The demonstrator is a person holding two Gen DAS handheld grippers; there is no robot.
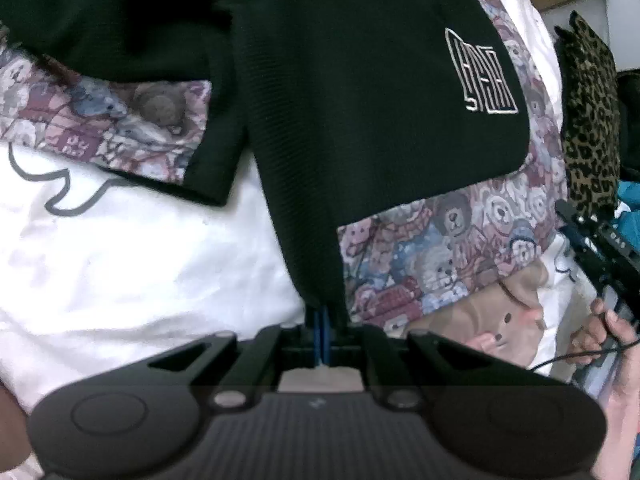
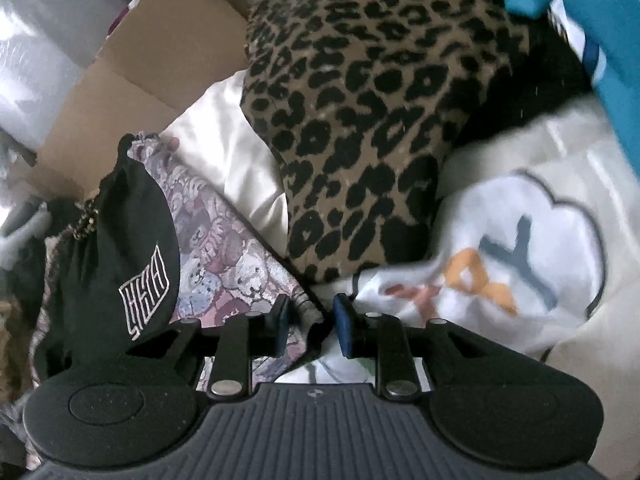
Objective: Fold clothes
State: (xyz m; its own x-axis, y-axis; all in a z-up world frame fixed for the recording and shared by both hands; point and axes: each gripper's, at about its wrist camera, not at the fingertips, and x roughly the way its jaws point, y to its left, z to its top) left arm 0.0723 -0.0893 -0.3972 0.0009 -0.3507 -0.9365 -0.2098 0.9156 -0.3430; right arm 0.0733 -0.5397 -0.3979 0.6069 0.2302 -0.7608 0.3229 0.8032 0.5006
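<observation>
A black garment [image 1: 360, 92] with a white embroidered logo [image 1: 480, 74] is spread over a teddy-bear print blanket [image 1: 432, 256]. My left gripper [image 1: 322, 320] is shut on the garment's lower edge, and the cloth runs up taut from its blue pads. The same black garment [image 2: 124, 248] shows at the left of the right wrist view. My right gripper [image 2: 310, 320] stands open over the blanket's edge, with nothing between its blue pads [image 2: 345, 326]. It also appears at the right edge of the left wrist view as the right gripper [image 1: 600, 248], held by a hand [image 1: 616, 332].
A white cover [image 1: 120, 264] with grey outlines lies under the blanket. A leopard-print cushion [image 2: 372, 120] sits behind it, with a teal cloth [image 2: 600, 32] at the upper right. Brown cardboard [image 2: 132, 80] stands at the back left. A white printed fabric [image 2: 520, 256] lies at the right.
</observation>
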